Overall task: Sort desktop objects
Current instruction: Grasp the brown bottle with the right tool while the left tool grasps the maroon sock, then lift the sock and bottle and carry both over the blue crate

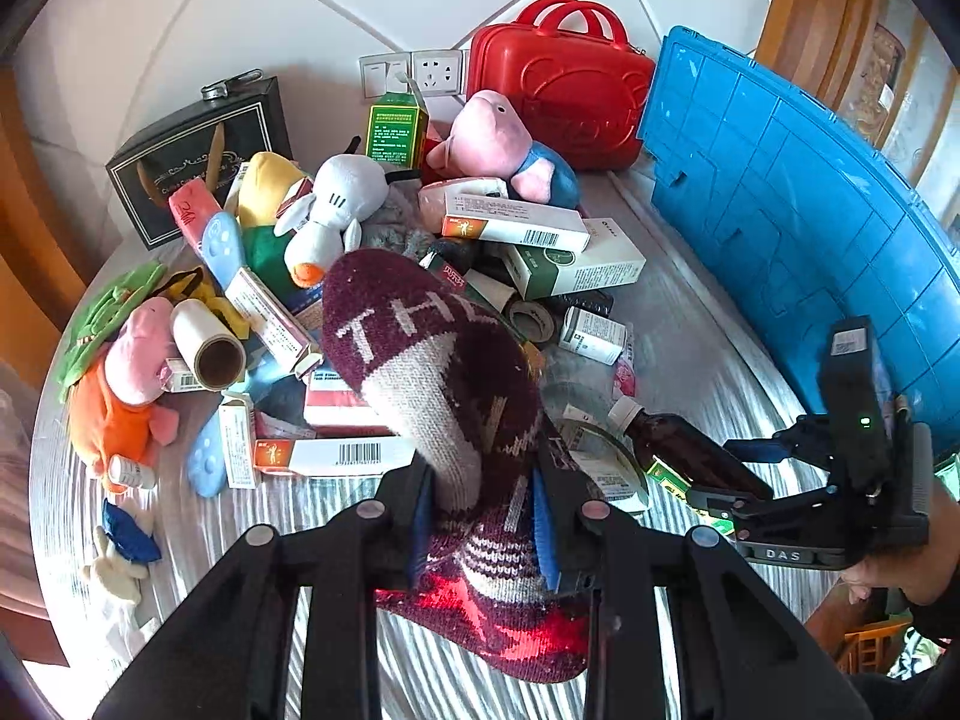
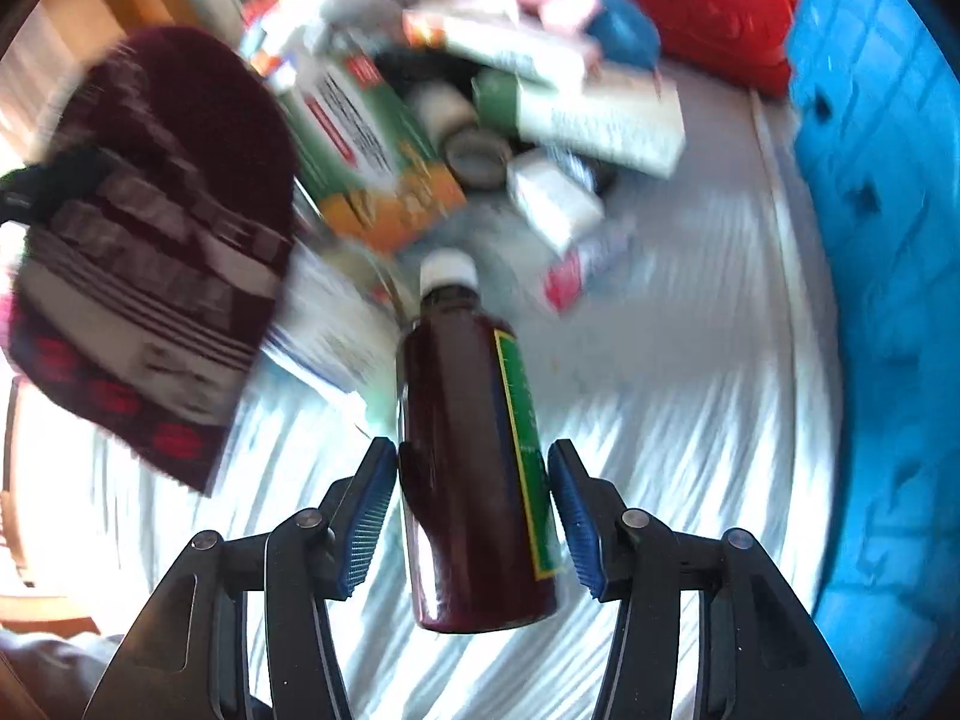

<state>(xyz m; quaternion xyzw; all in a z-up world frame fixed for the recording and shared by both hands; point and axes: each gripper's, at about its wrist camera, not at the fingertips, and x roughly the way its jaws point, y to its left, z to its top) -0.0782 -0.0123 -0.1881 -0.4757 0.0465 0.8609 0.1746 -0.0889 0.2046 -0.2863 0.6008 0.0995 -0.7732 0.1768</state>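
**Sock in one claw, syrup bottle between the other's pads**

While the left gripper is clamped on the maroon knit sock, holding it up above the pile, the right gripper has the brown bottle sitting between its blue pads; left pad touches the glass, right one looks just off the label, so I can't tell if it's truly squeezing.

Containers: the blue crate stands along the right edge, only its outer wall showing, contents hidden. A red case sits shut at the back by the wall.

Boxes and plush toys crowd the table middle and left. Bare surface runs between the pile and crate.
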